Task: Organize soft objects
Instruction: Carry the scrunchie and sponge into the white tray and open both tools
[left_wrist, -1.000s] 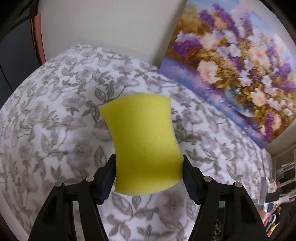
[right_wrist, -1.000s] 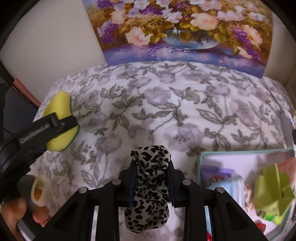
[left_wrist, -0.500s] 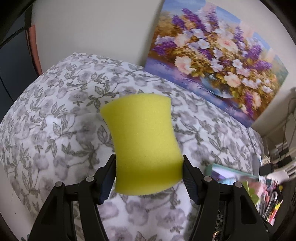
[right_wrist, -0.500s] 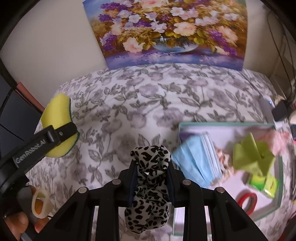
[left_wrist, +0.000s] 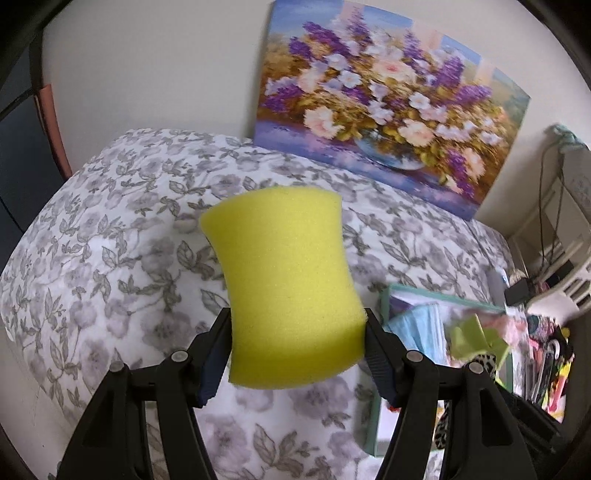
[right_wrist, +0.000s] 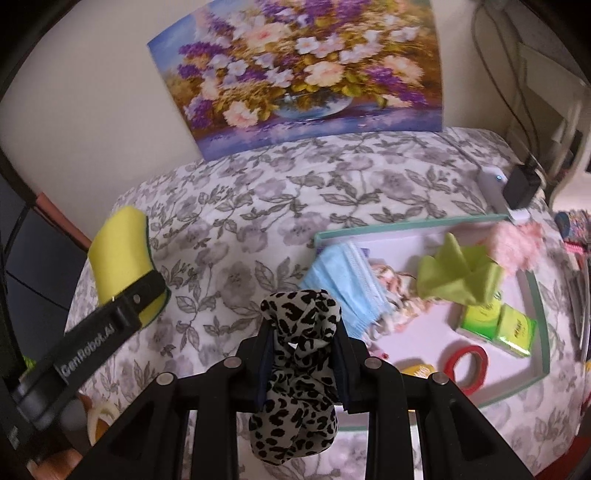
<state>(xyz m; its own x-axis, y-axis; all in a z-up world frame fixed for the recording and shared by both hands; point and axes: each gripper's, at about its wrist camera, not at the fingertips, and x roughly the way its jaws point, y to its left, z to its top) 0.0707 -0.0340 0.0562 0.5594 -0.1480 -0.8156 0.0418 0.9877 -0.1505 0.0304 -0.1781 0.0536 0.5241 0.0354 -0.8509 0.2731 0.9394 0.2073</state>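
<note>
Left hand-held gripper (left_wrist: 297, 347): closed on the yellow sponge (left_wrist: 284, 288); both fingers press into the sponge's near end; the sponge stands out forward, raised above the floral cloth (left_wrist: 110, 258); in the right wrist view the same gripper (right_wrist: 147, 291) sits at the far left with the sponge (right_wrist: 118, 254) clamped edge-on, a thin green layer showing on one face.
Right hand-held gripper (right_wrist: 301, 347): clamped on the leopard-print scrunchie (right_wrist: 295, 369); the fabric bunches above the fingers and hangs below them; held above the cloth (right_wrist: 258, 206), just left of the tray.
Tray (right_wrist: 539, 295): shallow, white inside with a teal rim; lies on the right part of the surface; seen at the lower right in the left wrist view (left_wrist: 384, 299).
In the tray: a stack of blue face masks (right_wrist: 347, 280) at the left edge, partly over the rim; a green cloth (right_wrist: 454, 273) in the middle; a pink fluffy item (right_wrist: 517, 243) at the far right corner; green packets (right_wrist: 498, 321) nearer; a red tape roll (right_wrist: 467, 363) at the near side; a yellow thing (right_wrist: 417, 369) beside the roll, too hidden to name.
Surface: covered by the grey-and-white floral cloth.
Painting (left_wrist: 384, 110): flowers in a vase; leans against the wall at the far edge of the surface.
Far right: cables and a black plug (right_wrist: 521, 184) past the tray; blurred.
</note>
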